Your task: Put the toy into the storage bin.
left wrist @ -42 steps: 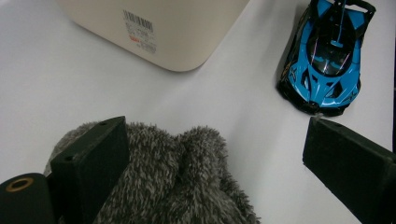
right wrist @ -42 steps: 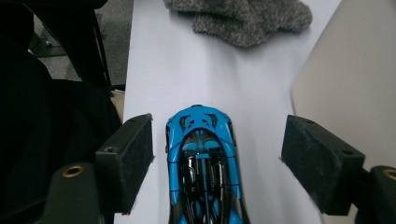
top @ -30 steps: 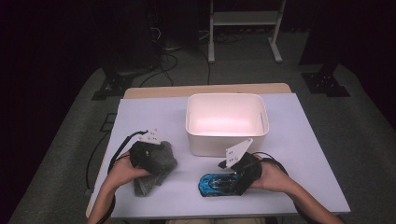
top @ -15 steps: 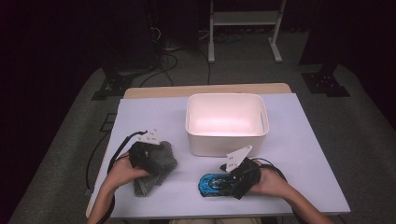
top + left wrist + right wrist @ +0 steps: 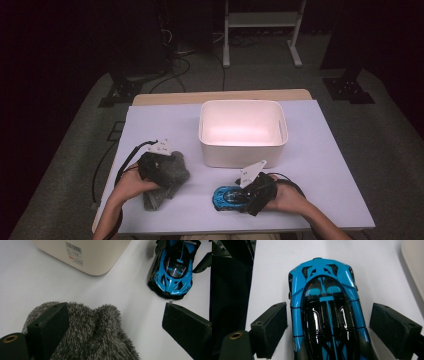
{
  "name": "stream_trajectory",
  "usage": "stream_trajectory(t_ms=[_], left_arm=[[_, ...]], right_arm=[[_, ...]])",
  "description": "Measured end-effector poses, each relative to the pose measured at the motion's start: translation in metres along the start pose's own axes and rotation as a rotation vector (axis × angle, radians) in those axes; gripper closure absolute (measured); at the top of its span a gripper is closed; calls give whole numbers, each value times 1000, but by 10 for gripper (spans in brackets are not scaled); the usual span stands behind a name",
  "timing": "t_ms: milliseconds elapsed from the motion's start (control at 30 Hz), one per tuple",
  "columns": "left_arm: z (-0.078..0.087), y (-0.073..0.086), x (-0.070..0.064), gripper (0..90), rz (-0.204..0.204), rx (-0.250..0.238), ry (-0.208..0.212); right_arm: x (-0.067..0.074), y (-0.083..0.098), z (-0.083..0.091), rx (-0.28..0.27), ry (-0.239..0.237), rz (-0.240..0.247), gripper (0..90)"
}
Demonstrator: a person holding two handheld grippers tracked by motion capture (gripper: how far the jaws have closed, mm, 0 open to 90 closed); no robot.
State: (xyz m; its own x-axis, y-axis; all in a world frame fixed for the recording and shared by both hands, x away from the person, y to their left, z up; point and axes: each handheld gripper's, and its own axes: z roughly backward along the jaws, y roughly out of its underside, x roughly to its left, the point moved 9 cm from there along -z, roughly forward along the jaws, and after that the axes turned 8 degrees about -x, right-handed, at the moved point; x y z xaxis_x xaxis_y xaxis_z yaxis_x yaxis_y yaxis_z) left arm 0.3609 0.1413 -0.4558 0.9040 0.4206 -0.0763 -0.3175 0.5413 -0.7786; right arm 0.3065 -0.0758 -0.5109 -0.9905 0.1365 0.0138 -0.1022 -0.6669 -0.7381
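Not much has changed since a second ago: the right gripper (image 5: 246, 196) has slid a touch further over the blue toy car (image 5: 227, 198), and the left side looks the same.

The car (image 5: 327, 315) is hard glossy plastic, blue with a black roof and canopy, low and wide like a supercar. I'd guess it's light and stiff but slick, so pads could skid on that shiny shell. Best place to pinch is across the flanks mid-body, where the sides run roughly parallel, not the tapered nose. The right gripper's jaws are spread wide with the car sitting between them, a small gap on each side, nothing clamped yet. It sits on the white table (image 5: 325, 165) near the front edge, just in front of the white bin (image 5: 243, 150).

The other thing is a grey fuzzy plush (image 5: 85, 337), soft and squashy, so it'll give under the pads and is basically unbreakable; grab a good bunch of the fur. The left gripper (image 5: 159, 169) is over it with jaws apart, one pad against the fur and the other well clear. The bin looks empty inside.
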Motion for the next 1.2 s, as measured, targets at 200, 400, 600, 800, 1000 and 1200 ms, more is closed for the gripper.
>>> stream_trajectory(t_ms=[200,400,600,800,1000,1200], left_arm=[[1,0,0,65,-5,1,-1],[1,-1,0,65,-7,-2,-1],[-1,0,-2,65,-8,6,3],[-1,0,-2,65,-12,7,7],[-2,-1,-2,65,-14,7,11],[-3,-1,-4,65,-13,9,15]], right_arm=[[3,5,-5,17,-1,7,134],[2,7,-5,8,7,-3,133],[-1,13,-5,2,17,-11,132],[-1,14,-5,-7,22,-9,131],[-3,17,-1,-14,30,-17,131],[-3,17,-2,-17,33,-12,120]])
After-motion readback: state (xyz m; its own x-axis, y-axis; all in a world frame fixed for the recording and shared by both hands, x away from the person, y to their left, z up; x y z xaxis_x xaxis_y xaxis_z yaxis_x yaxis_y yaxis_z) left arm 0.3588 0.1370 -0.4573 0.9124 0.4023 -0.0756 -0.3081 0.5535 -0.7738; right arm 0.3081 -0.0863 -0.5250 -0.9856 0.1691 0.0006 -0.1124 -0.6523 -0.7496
